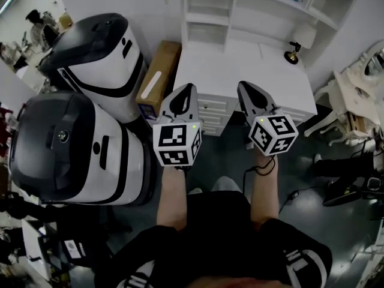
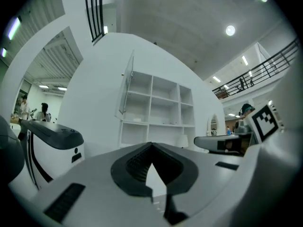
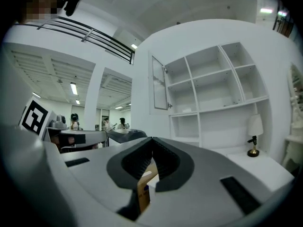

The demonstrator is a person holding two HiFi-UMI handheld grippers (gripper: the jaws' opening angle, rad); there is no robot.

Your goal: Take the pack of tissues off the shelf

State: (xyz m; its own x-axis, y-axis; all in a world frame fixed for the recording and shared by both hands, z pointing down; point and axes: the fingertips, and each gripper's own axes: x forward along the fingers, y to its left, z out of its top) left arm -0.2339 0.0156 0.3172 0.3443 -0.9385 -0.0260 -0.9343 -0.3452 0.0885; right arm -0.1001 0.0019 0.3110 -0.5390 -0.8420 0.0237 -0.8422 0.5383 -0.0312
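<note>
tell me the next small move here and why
Probably step in and carry both claws toward the shelf. The left claw and right claw are shut, empty, and hang short of the desk below it. The tissues cannot be made out from here, so a closer look comes first.

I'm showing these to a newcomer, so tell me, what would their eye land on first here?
First, the pair of white handheld grippers with black-and-white marker cubes at centre, left gripper and right gripper, fingers closed on nothing, pointing toward the white open shelf unit ahead. Next, the two bulky rounded white-and-black machines at left.
</note>
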